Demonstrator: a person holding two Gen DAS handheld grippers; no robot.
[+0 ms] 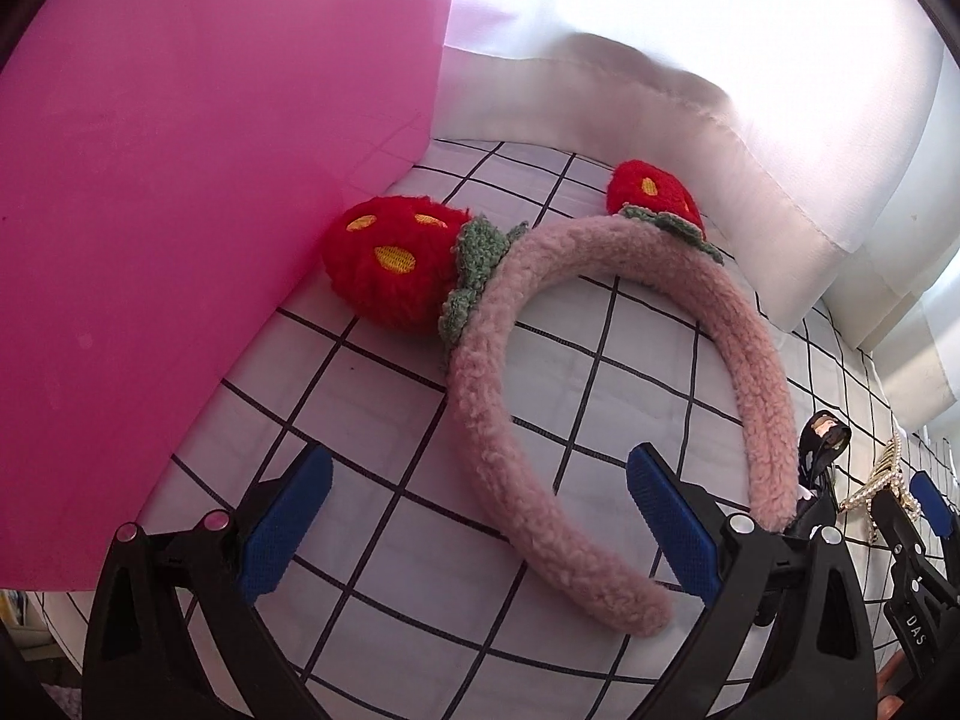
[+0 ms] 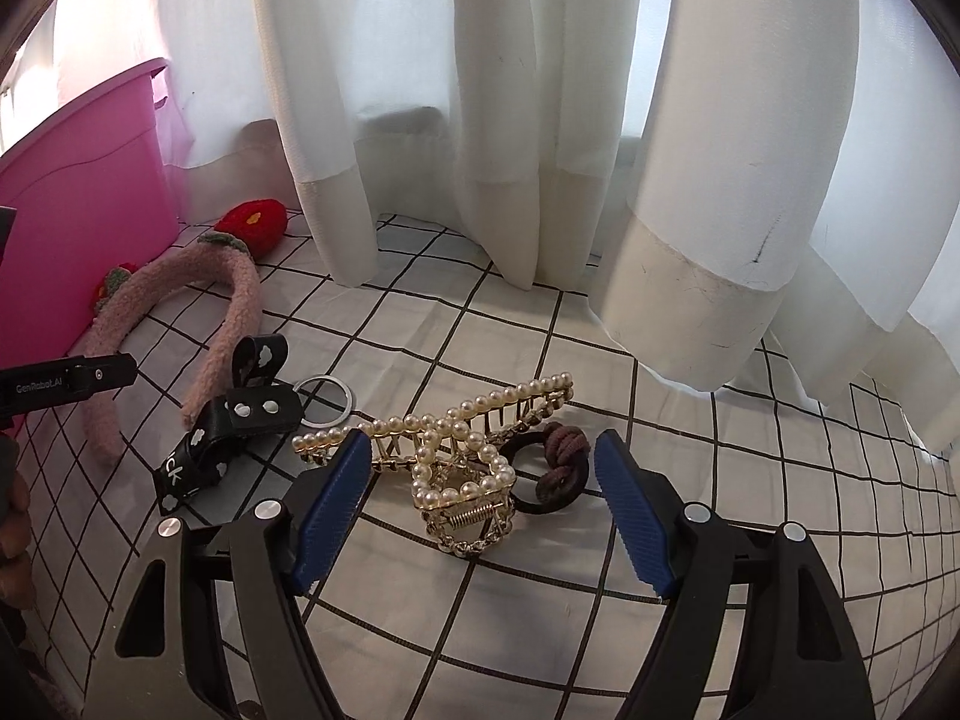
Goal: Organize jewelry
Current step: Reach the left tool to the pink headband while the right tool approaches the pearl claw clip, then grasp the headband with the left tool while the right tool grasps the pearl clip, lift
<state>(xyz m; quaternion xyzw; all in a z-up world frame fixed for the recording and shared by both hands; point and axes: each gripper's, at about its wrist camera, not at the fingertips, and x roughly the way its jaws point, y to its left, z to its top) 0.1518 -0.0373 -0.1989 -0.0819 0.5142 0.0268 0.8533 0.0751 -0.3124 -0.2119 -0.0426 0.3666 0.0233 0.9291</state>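
Pink headband (image 1: 600,396) with red strawberries; white cloth (image 2: 540,360), black grid; hair tie (image 2: 558,474) seemingly maroon

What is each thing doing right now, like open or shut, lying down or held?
Left gripper: open, one leg of the headband between its jaws, not pinched.
Right gripper: open, around the pearl clip, not gripping.
Headband: lying flat, unheld.
Pearl clip: shut, lying on the cloth.
Hair tie: lying beside the clip.
Black strap: snapped shut, lying down.
Pink box: standing upright.

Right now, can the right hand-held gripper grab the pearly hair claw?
Probably yes. The right hand-held gripper is open with the pearl hair claw between its fingers; only the hair tie touches it.
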